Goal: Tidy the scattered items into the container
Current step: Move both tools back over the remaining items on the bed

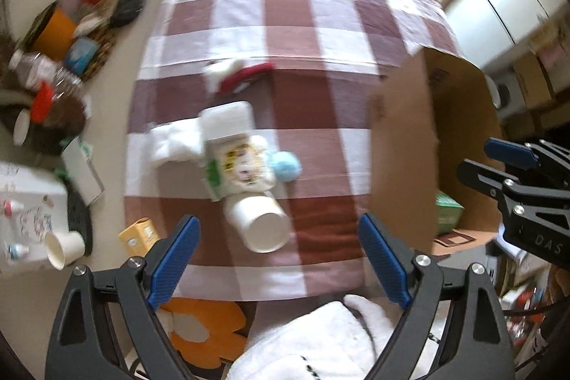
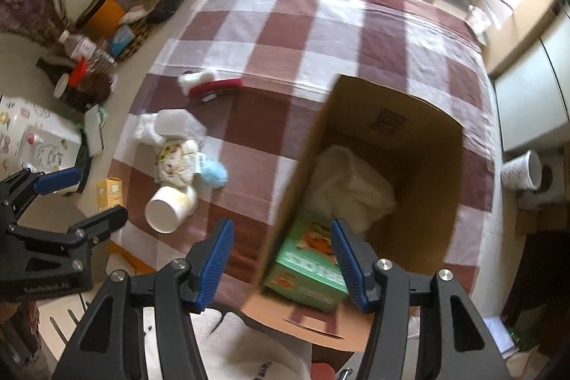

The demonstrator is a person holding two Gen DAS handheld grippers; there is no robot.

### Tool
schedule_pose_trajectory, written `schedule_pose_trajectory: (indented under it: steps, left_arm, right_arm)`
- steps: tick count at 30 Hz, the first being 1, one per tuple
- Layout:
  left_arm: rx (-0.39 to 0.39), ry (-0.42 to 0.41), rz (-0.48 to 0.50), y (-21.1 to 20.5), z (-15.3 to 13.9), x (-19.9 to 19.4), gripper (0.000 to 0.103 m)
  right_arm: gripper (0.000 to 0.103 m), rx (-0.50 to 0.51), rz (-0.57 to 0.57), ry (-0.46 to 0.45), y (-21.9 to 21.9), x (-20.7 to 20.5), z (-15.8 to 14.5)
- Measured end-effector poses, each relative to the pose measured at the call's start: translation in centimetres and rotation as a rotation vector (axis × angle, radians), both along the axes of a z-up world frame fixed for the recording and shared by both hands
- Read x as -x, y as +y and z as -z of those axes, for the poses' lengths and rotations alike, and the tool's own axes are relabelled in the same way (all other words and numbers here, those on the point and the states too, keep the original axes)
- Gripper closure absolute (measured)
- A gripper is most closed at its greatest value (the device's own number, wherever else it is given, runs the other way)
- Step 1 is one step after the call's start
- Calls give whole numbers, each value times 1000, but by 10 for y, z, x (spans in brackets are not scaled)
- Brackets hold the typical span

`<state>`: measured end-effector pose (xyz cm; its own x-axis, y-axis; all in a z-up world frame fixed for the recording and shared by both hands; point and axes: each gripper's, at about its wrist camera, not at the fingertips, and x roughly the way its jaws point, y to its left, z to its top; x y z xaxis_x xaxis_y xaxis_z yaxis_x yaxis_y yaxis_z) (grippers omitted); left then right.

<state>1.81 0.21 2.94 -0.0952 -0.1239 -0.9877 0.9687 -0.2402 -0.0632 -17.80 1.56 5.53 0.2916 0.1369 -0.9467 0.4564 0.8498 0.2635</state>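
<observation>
Two grippers, one container, five loose items still on the checked cloth; entries run from largest to smallest.

1. Table (image 2: 356, 34), covered by a red-and-white checked cloth. Carries everything below.
2. Cardboard box (image 2: 420, 138), the container, upright and open-topped at the near right corner of the tabletop. Already holds a cream cloth bundle (image 2: 349, 180) and a green carton (image 2: 306, 269).
3. Printed packet (image 1: 242, 166), near the near left part of the cloth, lying partly over item 6 and touching item 5. A white boxy piece at its far end may belong to it; cannot tell.
4. White paper cup (image 1: 262, 223), on its side, mouth toward the near edge, touching the packet's near end. Judged the next pick, being closest to the spread fingers.
5. Crumpled white wrapper (image 1: 171, 145), against the packet's left side.
6. Red-and-white item (image 1: 238, 77), alone toward the middle of the cloth; too blurred to name.
7. Pale blue ball (image 1: 286, 166), tucked against the packet's right side.
8. Left gripper (image 1: 281, 264), spread wide, nothing between its blue pads, over the near edge just short of the cup.
9. Right gripper (image 2: 283, 262), part open and empty, over the box's near left wall.

Handling advice: close across the cup's wall, not over its mouth, and lightly, since paper should crush. Lift straight so the packet and ball are not dragged. Clear the box's tall wall before letting go.
</observation>
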Motion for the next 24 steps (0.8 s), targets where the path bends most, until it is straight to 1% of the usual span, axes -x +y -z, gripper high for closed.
schedule_pose_trajectory:
  steps: [4, 9, 13, 15, 19, 24]
  left_arm:
    - [18, -17, -88, 4, 5, -46, 12]
    - [-2, -19, -212, 16, 23, -107, 12]
    - [-18, -33, -283, 28, 43, -144, 12]
    - [-26, -36, -298, 32, 53, -155, 12]
    - [-54, 2, -341, 43, 75, -175, 12]
    - [-92, 10, -403, 51, 104, -195, 12]
  right_arm:
    - [45, 4, -49, -21, 18, -18, -4]
    - [45, -17, -132, -31, 42, -42, -3]
    - [45, -39, -208, -19, 66, -58, 5]
    - [45, -53, -237, -10, 78, -65, 11]
    - [45, -79, -307, 21, 102, -75, 27]
    - [45, -123, -373, 59, 126, -84, 50]
